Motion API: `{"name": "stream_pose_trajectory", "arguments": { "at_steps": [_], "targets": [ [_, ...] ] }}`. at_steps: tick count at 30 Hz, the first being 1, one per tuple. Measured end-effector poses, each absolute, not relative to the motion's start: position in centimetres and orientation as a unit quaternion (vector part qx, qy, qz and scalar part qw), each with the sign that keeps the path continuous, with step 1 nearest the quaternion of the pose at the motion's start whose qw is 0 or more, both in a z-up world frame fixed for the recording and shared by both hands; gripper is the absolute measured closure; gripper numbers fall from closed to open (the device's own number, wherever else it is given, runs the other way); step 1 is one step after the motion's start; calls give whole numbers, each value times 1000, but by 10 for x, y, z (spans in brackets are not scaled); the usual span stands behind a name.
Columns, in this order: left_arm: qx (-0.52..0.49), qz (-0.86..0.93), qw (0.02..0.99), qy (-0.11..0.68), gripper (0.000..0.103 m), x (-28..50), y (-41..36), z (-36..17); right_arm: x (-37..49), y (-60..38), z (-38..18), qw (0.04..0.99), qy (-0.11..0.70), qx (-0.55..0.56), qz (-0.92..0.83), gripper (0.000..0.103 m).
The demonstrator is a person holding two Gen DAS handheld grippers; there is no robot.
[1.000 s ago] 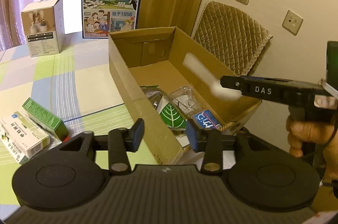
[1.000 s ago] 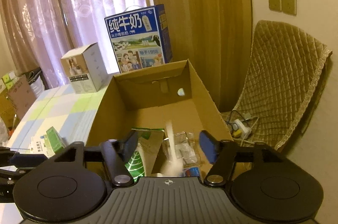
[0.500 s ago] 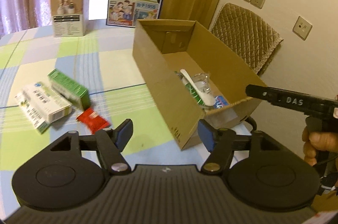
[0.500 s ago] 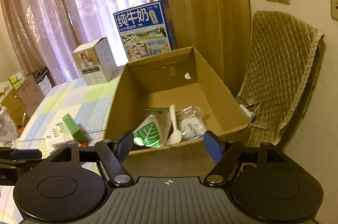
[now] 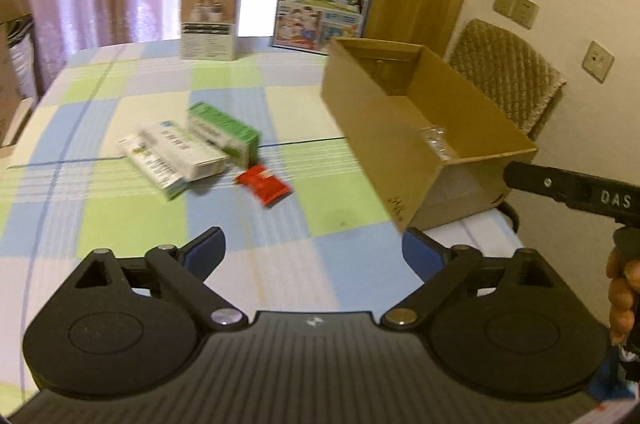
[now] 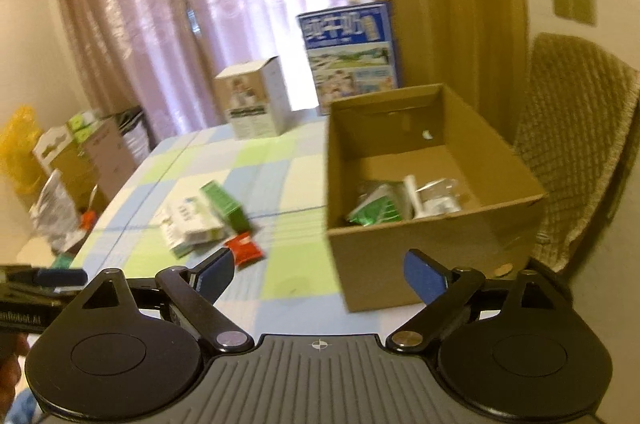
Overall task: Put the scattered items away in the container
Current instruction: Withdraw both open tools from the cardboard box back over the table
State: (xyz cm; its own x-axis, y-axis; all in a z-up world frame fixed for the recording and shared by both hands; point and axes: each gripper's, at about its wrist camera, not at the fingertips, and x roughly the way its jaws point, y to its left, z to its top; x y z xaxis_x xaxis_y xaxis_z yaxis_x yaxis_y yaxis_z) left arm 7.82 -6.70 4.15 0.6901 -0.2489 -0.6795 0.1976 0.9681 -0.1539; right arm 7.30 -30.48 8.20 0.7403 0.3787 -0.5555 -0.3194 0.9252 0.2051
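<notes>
An open cardboard box [image 5: 376, 128] [image 6: 420, 244] stands at the table's right edge. In the right wrist view it holds a green leaf packet [image 6: 376, 212], a white tube [image 6: 412, 196] and clear plastic [image 6: 440, 196]. On the checked cloth lie a green box [image 5: 224, 132] [image 6: 224, 204], a white box [image 5: 180, 152] [image 6: 188, 224] and a red packet [image 5: 264, 184] [image 6: 244, 248]. My left gripper [image 5: 314, 252] is open and empty above the table's near part. My right gripper [image 6: 318, 274] is open and empty before the box.
A white carton [image 5: 210, 18] and a blue milk carton [image 5: 324, 8] stand at the table's far side. A quilted chair [image 5: 508, 76] stands behind the box. Boxes and bags [image 6: 72, 160] are on the floor to the left.
The white tube dropped from my right gripper into the box. Both grippers pulled back and swung left, and their jaws opened wider. The scattered items came into view.
</notes>
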Motion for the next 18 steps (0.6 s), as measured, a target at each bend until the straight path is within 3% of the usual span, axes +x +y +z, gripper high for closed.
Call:
{"name": "stream_pose_trajectory", "arguments": {
  "at_steps": [18],
  "targets": [
    [-54, -27, 916, 397, 2, 27, 12, 26, 39, -259, 39, 911, 346, -18, 224, 11]
  ]
}}
